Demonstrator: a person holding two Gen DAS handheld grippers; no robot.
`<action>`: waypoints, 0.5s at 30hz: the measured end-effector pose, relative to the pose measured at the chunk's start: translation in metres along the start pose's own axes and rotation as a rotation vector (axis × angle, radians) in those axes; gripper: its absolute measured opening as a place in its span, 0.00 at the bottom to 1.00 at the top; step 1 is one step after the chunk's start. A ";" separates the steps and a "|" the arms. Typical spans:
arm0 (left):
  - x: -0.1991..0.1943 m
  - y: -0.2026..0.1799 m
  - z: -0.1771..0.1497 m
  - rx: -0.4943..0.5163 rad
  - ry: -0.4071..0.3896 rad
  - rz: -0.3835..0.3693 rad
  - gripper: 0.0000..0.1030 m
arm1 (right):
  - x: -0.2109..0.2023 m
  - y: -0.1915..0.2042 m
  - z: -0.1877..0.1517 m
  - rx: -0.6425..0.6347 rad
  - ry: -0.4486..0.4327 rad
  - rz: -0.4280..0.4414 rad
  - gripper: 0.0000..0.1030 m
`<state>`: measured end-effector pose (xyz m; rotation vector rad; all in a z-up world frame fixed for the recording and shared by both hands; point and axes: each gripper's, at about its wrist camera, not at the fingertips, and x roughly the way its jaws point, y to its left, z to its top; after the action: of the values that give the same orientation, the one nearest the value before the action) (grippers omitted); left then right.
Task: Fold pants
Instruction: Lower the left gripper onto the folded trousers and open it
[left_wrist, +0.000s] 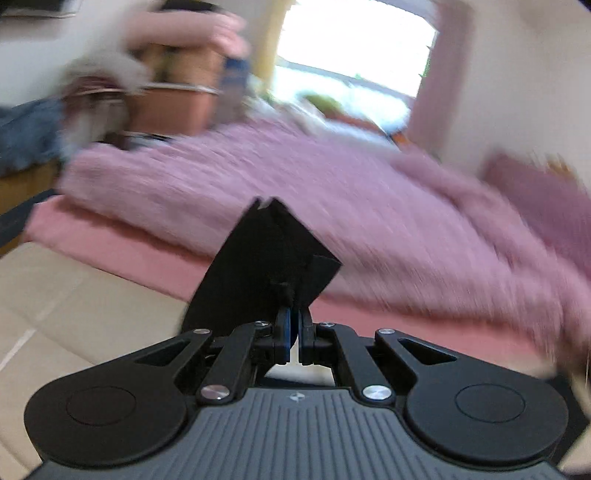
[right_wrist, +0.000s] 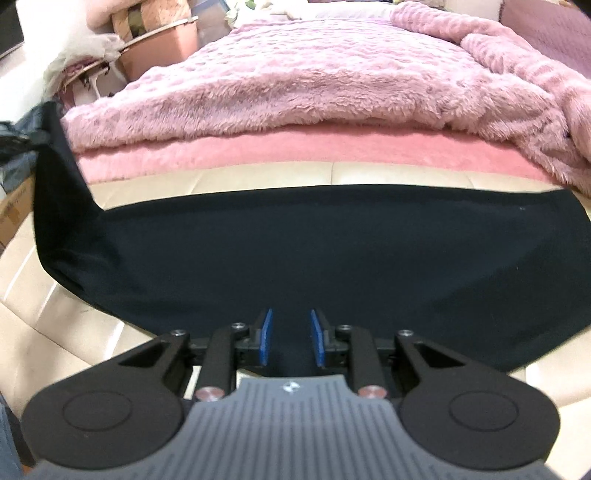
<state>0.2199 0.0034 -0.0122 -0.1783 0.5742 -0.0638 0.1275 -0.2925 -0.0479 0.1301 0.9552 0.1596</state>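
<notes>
Black pants (right_wrist: 295, 240) lie spread across a beige padded surface (right_wrist: 55, 350) in front of a bed. My right gripper (right_wrist: 291, 339) is at their near edge, its blue pads (right_wrist: 265, 338) closed in on a thick bunch of the black cloth. The pants' left end (right_wrist: 55, 155) is lifted off the surface and stands upright at the left edge of the right wrist view. In the blurred left wrist view my left gripper (left_wrist: 295, 332) is shut on a folded flap of the black pants (left_wrist: 258, 266), which sticks up above the jaws.
A bed with a fluffy pink blanket (right_wrist: 295, 81) and a pink sheet (right_wrist: 258, 151) lies just beyond the beige surface. A pink bin and piled things (right_wrist: 159, 51) stand at the back left. A bright window (left_wrist: 351, 55) shows beyond the bed.
</notes>
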 end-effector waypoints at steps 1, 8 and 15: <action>0.009 -0.013 -0.012 0.039 0.046 -0.017 0.03 | -0.001 -0.002 -0.002 0.011 0.001 0.003 0.18; 0.047 -0.054 -0.098 0.182 0.334 -0.108 0.03 | 0.005 -0.016 -0.014 0.064 0.037 0.012 0.19; 0.057 -0.033 -0.100 0.057 0.492 -0.333 0.10 | 0.016 -0.014 -0.021 0.083 0.056 0.059 0.19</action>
<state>0.2123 -0.0502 -0.1192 -0.2027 1.0279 -0.4558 0.1205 -0.3022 -0.0748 0.2313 1.0147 0.1786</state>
